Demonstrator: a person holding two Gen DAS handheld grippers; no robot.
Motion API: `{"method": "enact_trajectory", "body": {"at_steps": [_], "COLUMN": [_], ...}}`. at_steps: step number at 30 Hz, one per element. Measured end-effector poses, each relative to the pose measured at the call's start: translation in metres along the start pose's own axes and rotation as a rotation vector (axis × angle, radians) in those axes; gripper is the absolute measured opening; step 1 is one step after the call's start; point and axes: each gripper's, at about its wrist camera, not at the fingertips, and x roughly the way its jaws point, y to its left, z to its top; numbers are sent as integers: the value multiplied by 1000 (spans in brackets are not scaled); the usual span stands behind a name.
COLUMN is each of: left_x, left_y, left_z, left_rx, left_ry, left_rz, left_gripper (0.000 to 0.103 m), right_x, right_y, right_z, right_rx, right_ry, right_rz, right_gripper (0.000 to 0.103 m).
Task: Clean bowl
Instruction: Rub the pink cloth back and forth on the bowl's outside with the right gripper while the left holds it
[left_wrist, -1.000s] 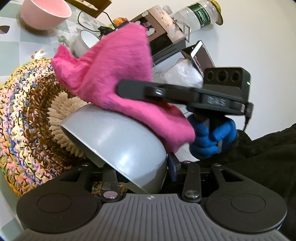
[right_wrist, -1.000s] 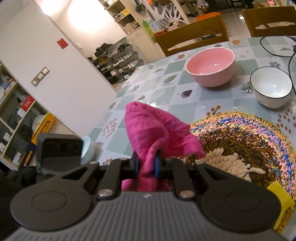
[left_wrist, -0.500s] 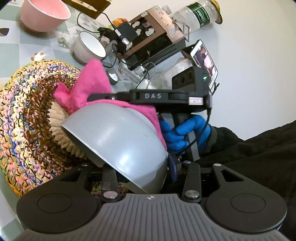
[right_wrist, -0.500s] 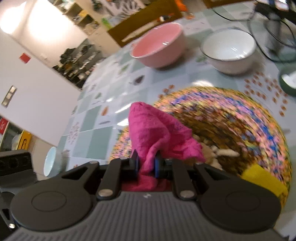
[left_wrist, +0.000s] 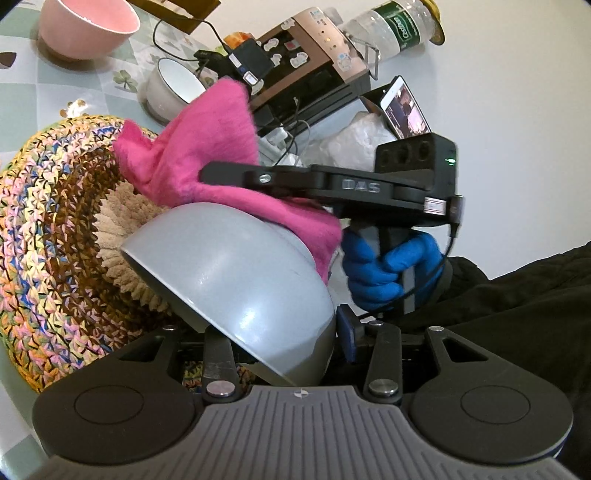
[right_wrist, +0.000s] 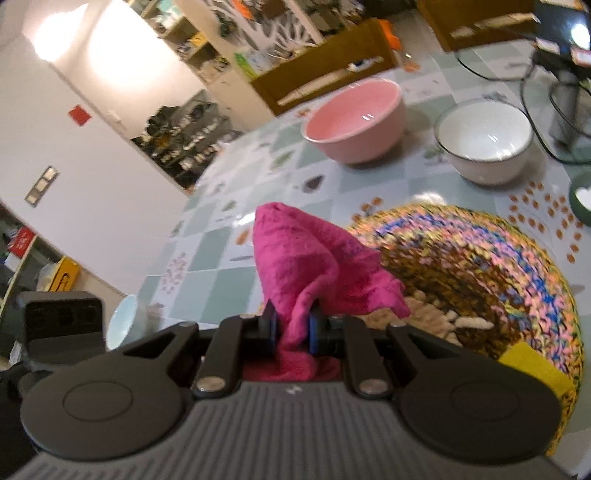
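The surface lies bare at 9 o'clock of the basket. Left hand-held gripper clamps the tilted grey bowl; right hand-held gripper pinches the cloth over its upper rim.

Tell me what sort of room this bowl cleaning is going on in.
Most likely a home dining area. A tiled-pattern table carries a pink bowl and a white bowl, wooden chairs stand at its far side, and open shelves that seem to hold shoes line the wall.
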Motion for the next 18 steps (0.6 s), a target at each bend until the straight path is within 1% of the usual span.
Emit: {"method": "enact_trajectory", "body": {"at_steps": [3,5,10,12,14,18], "left_x": [0,0,0,0,-1,-1], "left_y": [1,2,3,4,4,4], "left_z": [0,0,-1,-1,-1,-1], "left_rx": [-4,-6,-11,-13,-14,-12], "left_ry": [-1,0,0,-1,-1,-2], "left_rz": [-2,-3,-5,-6,-5,0], "left_gripper": [44,44,45,45,45,46], "right_x": [-8,-11,-18,-20,-19,-12], "right_y": [10,17,29,36,39,41], "right_z": [-1,-2,-3,-4,-5,-2], "right_rx": [-36,-61,-99,-126,-138,-140], "right_ry": [-8,-5,14,28,33,35], "right_rz": [54,71,120,156,169,153], "right_gripper": [16,16,16,16,16,16]}}
